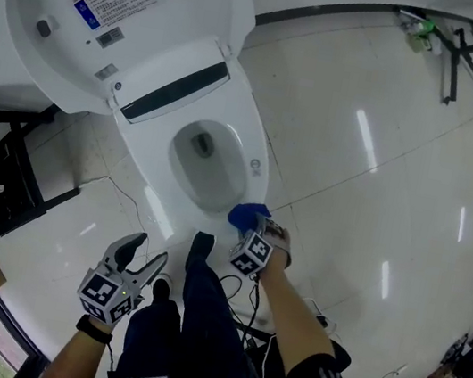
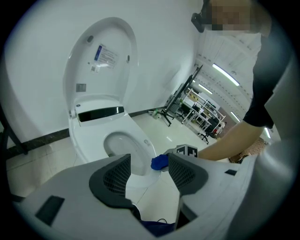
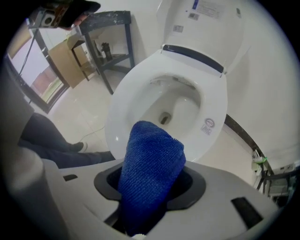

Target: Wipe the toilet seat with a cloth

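Blue cloth between right gripper's jaws, at toilet seat front.

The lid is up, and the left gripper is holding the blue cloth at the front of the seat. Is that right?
Not quite: the right gripper holds the cloth, clamped in its jaws, as the right gripper view shows. The left gripper is open and empty. The lid is up, and the cloth is at the front of the seat.

floor: glossy pale tiles, streaks of reflected light | wall: white, dark baseboard | left side: black metal rack, cardboard box
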